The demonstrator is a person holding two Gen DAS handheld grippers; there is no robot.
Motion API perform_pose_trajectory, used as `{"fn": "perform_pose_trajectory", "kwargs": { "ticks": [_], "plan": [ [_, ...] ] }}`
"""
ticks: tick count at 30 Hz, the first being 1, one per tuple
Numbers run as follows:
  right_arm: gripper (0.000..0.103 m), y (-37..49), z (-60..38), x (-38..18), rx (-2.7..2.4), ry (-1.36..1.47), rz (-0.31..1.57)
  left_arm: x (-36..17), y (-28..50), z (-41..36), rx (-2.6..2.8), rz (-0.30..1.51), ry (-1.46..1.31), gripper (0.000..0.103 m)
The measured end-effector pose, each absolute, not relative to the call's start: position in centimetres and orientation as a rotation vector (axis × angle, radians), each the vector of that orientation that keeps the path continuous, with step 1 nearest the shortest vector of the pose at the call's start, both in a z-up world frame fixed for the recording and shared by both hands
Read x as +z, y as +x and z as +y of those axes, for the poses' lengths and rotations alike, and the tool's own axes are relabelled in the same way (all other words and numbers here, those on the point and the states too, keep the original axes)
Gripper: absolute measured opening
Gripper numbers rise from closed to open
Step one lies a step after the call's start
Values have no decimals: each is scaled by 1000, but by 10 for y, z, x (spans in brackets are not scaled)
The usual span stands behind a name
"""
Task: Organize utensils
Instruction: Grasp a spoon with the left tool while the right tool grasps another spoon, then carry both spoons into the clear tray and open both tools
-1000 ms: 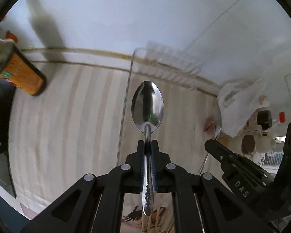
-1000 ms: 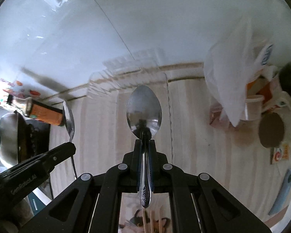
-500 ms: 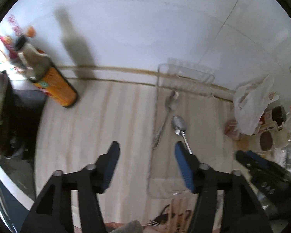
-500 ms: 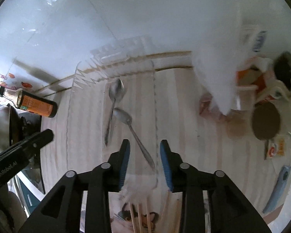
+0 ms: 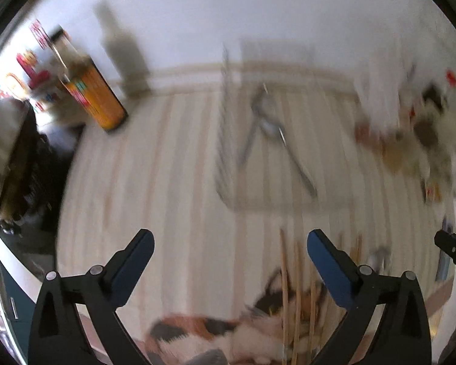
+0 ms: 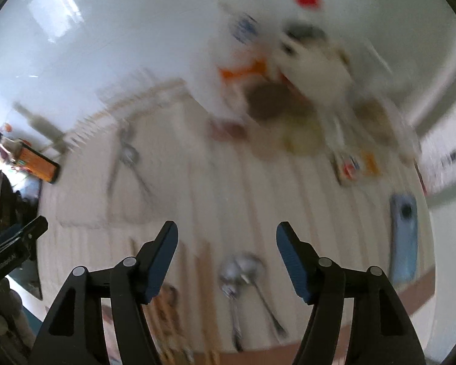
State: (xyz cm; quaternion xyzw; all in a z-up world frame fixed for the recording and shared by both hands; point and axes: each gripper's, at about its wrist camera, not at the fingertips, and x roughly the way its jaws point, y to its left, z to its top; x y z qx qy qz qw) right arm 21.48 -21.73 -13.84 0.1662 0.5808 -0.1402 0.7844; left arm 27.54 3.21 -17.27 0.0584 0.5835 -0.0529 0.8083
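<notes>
Your left gripper (image 5: 229, 245) had its jaws spreading wide, with nothing between the blue pads except bare striped countertop (image 5: 173, 182). Your right gripper (image 6: 226, 237) was also opening, less far, and it too held nothing. Both views were smeared by motion, so fine detail is uncertain. Two spoons (image 5: 267, 127) lay crossed inside the clear tray (image 5: 225, 140) at the back of the counter, close to the white wall, their handles splaying toward you; the right wrist view showed the same pair (image 6: 127, 158) in the tray off to the left. Nearer to you, just below the right gripper's pads, two more spoons (image 6: 243, 270) lay side by side on the counter with bowls overlapping and handles running toward the counter's front edge. A bundle of wooden chopsticks (image 5: 291, 292) rested on a cat-patterned mat (image 5: 215, 331) close to the left gripper's right finger. An orange-labelled bottle (image 5: 97, 94) stood at the far left by the wall, and a blurred clutter of white bags and containers (image 5: 410, 115) sat at the far right. A blue flat object (image 6: 405, 237) lay near the counter's right edge.
</notes>
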Motion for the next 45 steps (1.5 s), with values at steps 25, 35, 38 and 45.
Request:
{"fn": "perform_pose_trajectory", "kwargs": {
  "ticks": [25,35,38,45],
  "plan": [
    [5,99,-291,-277,-497,506,1448,-265,200,-137,-453,1575,231,70],
    [5,58,-319,-289,-550,578,1439,-288,184,-192,-453,1543,428,24],
    [5,45,-335,-294,-557,601,1432,-286,178,-200,-481,1515,458,4],
    [5,16,-355,-305,-565,611,1436,-281,165,-219,-519,1471,503,3]
  ]
}}
